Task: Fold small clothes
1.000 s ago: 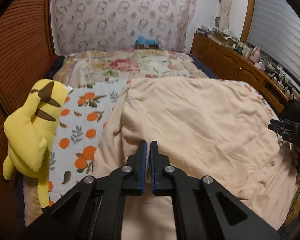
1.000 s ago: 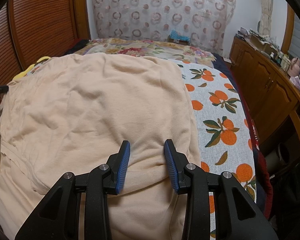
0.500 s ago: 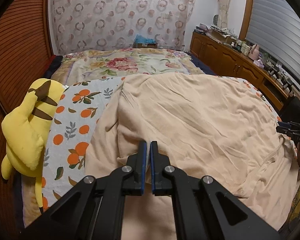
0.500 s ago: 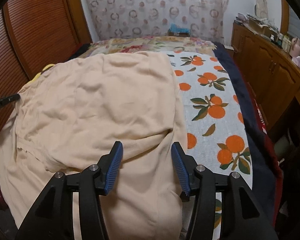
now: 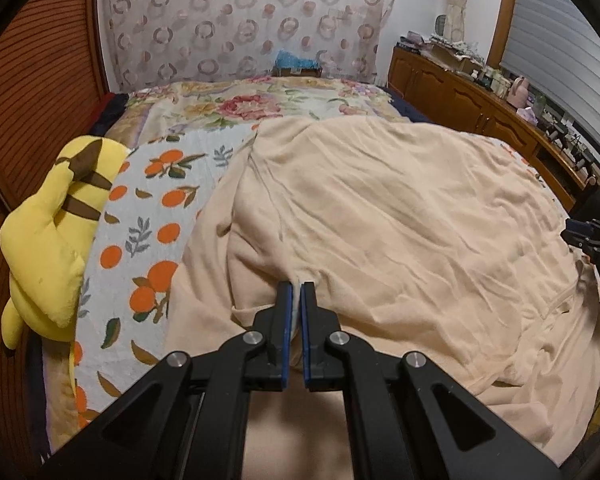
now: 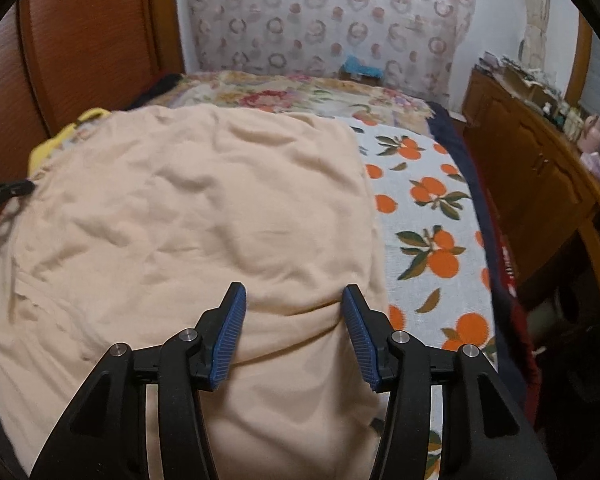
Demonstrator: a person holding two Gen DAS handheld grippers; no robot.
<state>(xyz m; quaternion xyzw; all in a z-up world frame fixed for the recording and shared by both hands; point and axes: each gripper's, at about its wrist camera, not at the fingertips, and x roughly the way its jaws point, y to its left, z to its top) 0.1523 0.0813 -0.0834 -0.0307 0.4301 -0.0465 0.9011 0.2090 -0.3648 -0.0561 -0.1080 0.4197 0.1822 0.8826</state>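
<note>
Peach garment lay spread across the bed, wrinkled, covering most of the near and middle mattress. Its near portion hung over the near bed edge. In the left wrist view its left side was bunched into a raised fold, with a sleeve-like flap lying further left on the orange-print sheet.

Left gripper: jaws clenched on a pinch of the garment's cloth at the base of that fold; a sliver of fabric showed between the blue pads.

Right gripper: jaws released, standing apart above the garment's near right part. Cloth lay below and between the pads, but they did not press on it. The right wrist view was slightly blurred.

Each gripper showed at the edge of the other's view: the right one at the far right of the left wrist view, the left one as a dark tip at the left edge of the right wrist view.

Surroundings: the orange-print sheet was exposed on both sides of the garment. A floral blanket covered the far part of the bed. A yellow plush toy lay on the left bed edge, against the wooden slatted panel. A patterned curtain hung at the far wall. A wooden cabinet with clutter on top ran along the right side.
</note>
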